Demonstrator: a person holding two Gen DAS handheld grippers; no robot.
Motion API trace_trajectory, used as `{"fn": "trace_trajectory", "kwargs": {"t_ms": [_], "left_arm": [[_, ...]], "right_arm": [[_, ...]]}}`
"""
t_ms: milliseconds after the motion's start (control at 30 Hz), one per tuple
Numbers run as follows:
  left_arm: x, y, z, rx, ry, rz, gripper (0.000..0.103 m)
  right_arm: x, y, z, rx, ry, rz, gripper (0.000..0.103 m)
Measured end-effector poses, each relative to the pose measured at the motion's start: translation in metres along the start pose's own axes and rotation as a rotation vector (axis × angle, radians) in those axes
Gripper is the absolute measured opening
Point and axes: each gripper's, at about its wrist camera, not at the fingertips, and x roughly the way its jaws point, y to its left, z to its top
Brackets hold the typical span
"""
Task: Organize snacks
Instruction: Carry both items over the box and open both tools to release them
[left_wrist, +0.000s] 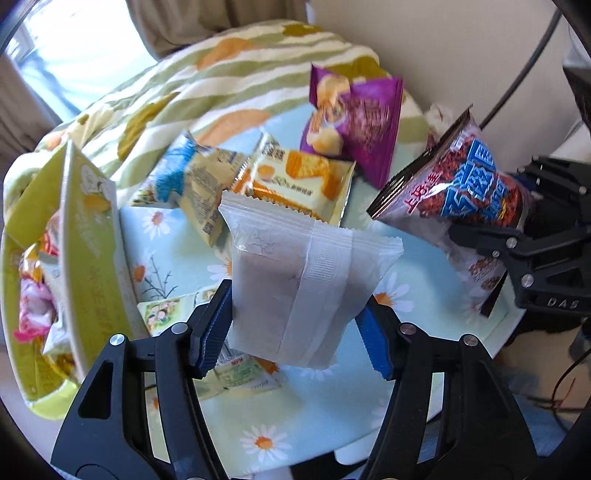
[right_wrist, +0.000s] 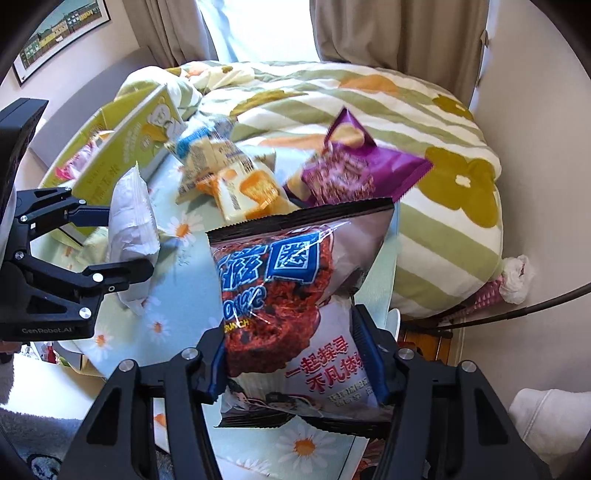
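My left gripper (left_wrist: 295, 328) is shut on a frosted white snack packet (left_wrist: 295, 280) and holds it above the daisy-print table (left_wrist: 317, 406). The packet also shows in the right wrist view (right_wrist: 129, 229). My right gripper (right_wrist: 291, 354) is shut on a red and blue crunch snack bag (right_wrist: 295, 295), held above the table; it shows at the right of the left wrist view (left_wrist: 458, 188). A purple chip bag (left_wrist: 354, 122), an orange and white cracker packet (left_wrist: 299, 181) and a blue and cream packet (left_wrist: 192, 181) lie on the table's far side.
A yellow-green cardboard box (left_wrist: 85, 266) at the left holds several small snack packets. A small green packet (left_wrist: 236, 373) lies under my left gripper. A striped quilt on a bed (right_wrist: 406, 122) lies behind the table. Cables (right_wrist: 498, 314) run at the right.
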Motion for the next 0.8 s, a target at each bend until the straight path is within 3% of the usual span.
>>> {"fn": "trace_trajectory", "kwargs": {"t_ms": [200, 333, 533, 800], "left_arm": [[-0.049, 0.023, -0.002, -0.114, -0.08, -0.013, 0.06], [-0.081, 0.057, -0.005, -0.188, -0.127, 0.025, 0.06], [-0.121, 0.131, -0.024, -0.305, -0.181, 0.12, 0.06], [-0.137, 0.233, -0.06, -0.419, -0.168, 0.221, 0.06]], "right_arm": [[-0.039, 0.019, 0.019, -0.034, -0.072, 0.006, 0.055], [-0.063, 0.043, 0.045, -0.061, -0.126, 0.041, 0.055], [-0.077, 0.093, 0.085, -0.109, -0.195, 0.124, 0.055], [-0.062, 0.188, 0.134, -0.173, -0.219, 0.244, 0.055]]}}
